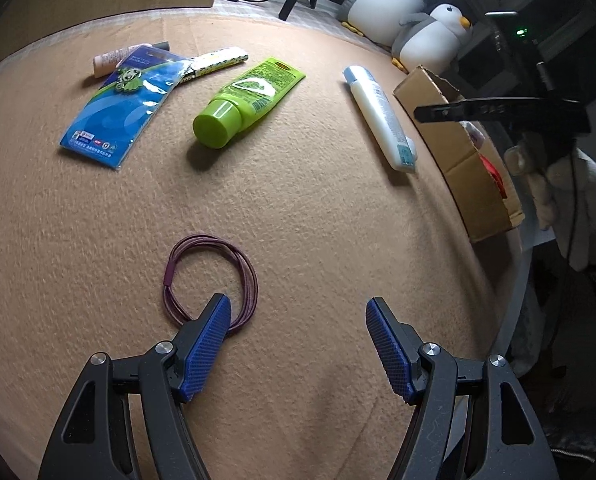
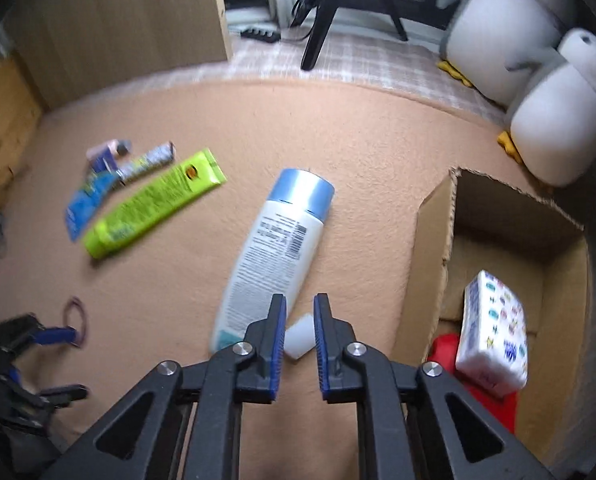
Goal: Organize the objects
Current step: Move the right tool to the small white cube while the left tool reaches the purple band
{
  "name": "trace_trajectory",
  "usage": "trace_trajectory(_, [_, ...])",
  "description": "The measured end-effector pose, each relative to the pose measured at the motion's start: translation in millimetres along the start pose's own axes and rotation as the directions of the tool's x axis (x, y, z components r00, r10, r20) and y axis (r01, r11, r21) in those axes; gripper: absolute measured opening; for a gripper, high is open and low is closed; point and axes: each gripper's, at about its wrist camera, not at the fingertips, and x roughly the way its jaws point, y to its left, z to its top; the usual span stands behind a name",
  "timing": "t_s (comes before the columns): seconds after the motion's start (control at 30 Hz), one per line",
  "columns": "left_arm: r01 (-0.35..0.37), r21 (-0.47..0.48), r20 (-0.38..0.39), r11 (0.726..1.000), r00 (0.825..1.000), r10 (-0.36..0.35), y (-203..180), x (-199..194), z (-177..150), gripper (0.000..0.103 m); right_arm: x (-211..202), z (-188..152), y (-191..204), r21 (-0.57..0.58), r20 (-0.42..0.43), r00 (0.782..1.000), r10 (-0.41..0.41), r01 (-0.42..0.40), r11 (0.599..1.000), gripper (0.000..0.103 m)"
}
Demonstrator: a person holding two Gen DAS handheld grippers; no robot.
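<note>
I'm holding my left tool [image 1: 298,316] wide open over the hair tie [image 1: 209,280]; my right tool [image 2: 300,316], nearly closed, seemingly gripping nothing, is hovering above the white bottle [image 2: 273,256].

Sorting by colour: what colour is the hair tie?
Dark purple hair tie, clearest in the left wrist view.

A white bottle [image 2: 271,256] with a blue cap lies flat beside the open cardboard box [image 2: 430,264].
</note>
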Motion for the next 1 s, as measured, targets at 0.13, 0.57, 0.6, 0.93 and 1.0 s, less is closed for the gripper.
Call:
trace_trajectory(0.13, [0.0,0.003,0.002,1.0,1.0,0.0,1,0,0,0.073,13,6,0,-0.031,-0.04,0.998,-0.04,0.039,0.999,0.009])
trace_trajectory(0.57, [0.009,0.004,0.006,1.0,1.0,-0.009,2,0,1,0.073,41,-2,-3,-0.013,-0.132,0.991,0.009,-0.011,1.0,0.009])
trace_trajectory(0.6, [0.009,0.006,0.005,1.0,1.0,-0.009,3,0,1,0.073,40,-5,-2,-0.012,-0.132,0.991,0.01,-0.012,1.0,0.009])
trace_trajectory(0.93, [0.011,0.008,0.004,1.0,1.0,-0.011,2,2,2,0.073,20,-49,10,0.099,-0.141,0.948,0.287,-0.275,0.956,0.009])
trace_trajectory(1.0, [0.011,0.005,0.004,1.0,1.0,-0.011,2,2,2,0.073,6,-58,22,0.082,-0.121,0.933,0.339,-0.331,0.94,0.009])
